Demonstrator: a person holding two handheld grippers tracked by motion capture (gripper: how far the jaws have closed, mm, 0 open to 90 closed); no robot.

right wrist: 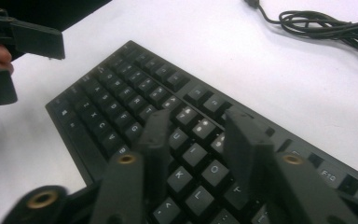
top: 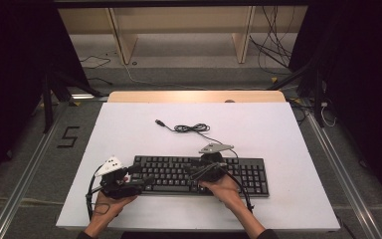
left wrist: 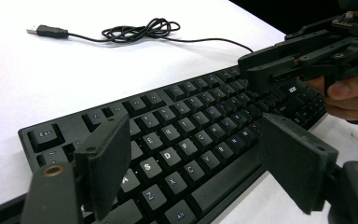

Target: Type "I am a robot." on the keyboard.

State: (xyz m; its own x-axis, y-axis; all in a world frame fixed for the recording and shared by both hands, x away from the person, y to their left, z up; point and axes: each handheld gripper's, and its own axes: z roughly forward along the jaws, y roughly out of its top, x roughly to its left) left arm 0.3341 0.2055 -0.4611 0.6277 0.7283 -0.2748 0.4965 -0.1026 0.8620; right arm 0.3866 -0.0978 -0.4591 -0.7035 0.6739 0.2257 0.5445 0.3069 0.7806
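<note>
A black keyboard (top: pixel 248 174) lies along the near half of the white tabletop (top: pixel 129 129). Its cable (top: pixel 191 128) is coiled behind it and ends in a loose USB plug (top: pixel 159 122). My left gripper (top: pixel 146 179) hovers low over the keyboard's left end (left wrist: pixel 186 121); its jaws stand wide open with nothing between them (left wrist: pixel 196 158). My right gripper (top: pixel 196 173) is over the middle keys (right wrist: pixel 121 88), open by a narrower gap (right wrist: pixel 200 140) and empty. The right gripper (left wrist: pixel 279 70) also shows in the left gripper view, the left gripper (right wrist: pixel 9 56) in the right one.
The coiled cable (left wrist: pixel 140 30) and plug (left wrist: pixel 46 31) lie on bare white board beyond the keyboard. Wooden shelf legs (top: pixel 122 40) and loose floor cables (top: pixel 273 50) stand past the far edge. Metal rails (top: pixel 30 169) flank the table.
</note>
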